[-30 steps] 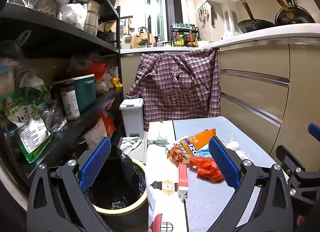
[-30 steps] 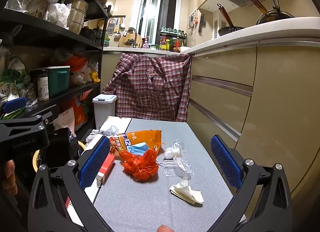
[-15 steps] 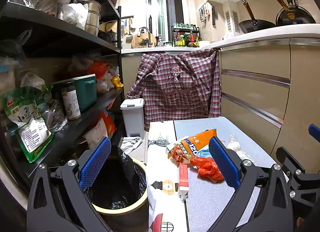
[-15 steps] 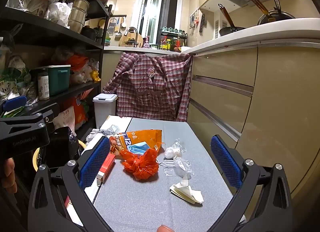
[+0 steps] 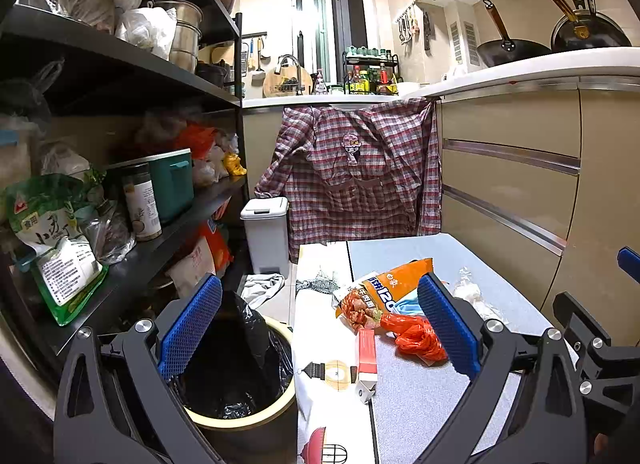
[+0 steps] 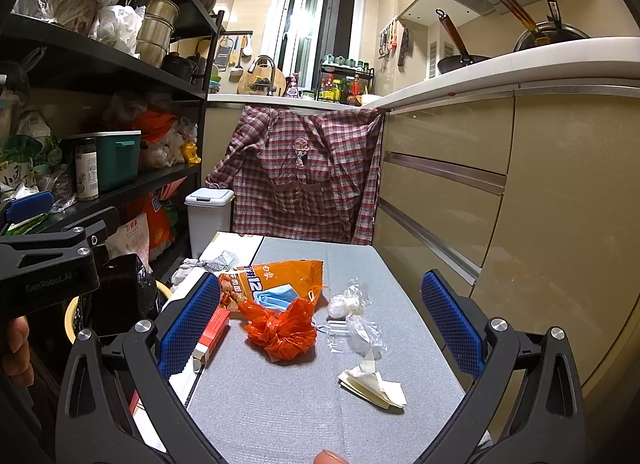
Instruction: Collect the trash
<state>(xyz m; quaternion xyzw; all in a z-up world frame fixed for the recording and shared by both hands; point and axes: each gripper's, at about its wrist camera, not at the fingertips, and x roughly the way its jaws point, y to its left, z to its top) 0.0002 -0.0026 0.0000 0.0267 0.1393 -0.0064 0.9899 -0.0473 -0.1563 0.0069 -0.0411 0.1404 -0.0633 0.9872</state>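
Trash lies on a low grey table [image 6: 280, 404]: an orange snack bag [image 6: 280, 276], a blue face mask [image 6: 274, 298], a crumpled red plastic bag [image 6: 286, 330], a small red box [image 6: 212, 332], clear plastic wrap [image 6: 352, 316] and folded paper [image 6: 372, 382]. A bin lined with a black bag [image 5: 236, 376] stands left of the table. My left gripper [image 5: 318, 340] is open above the bin's right rim and the table's left edge. My right gripper [image 6: 320, 328] is open over the table, holding nothing, with the red plastic bag between its fingers in view.
Dark shelves [image 5: 132, 268] packed with food bags and jars run along the left. Beige cabinet drawers [image 6: 448, 200] line the right. A small white lidded bin [image 5: 266, 236] and a plaid shirt [image 5: 352, 172] stand beyond the table. A printed white cloth [image 5: 324, 384] covers the table's left strip.
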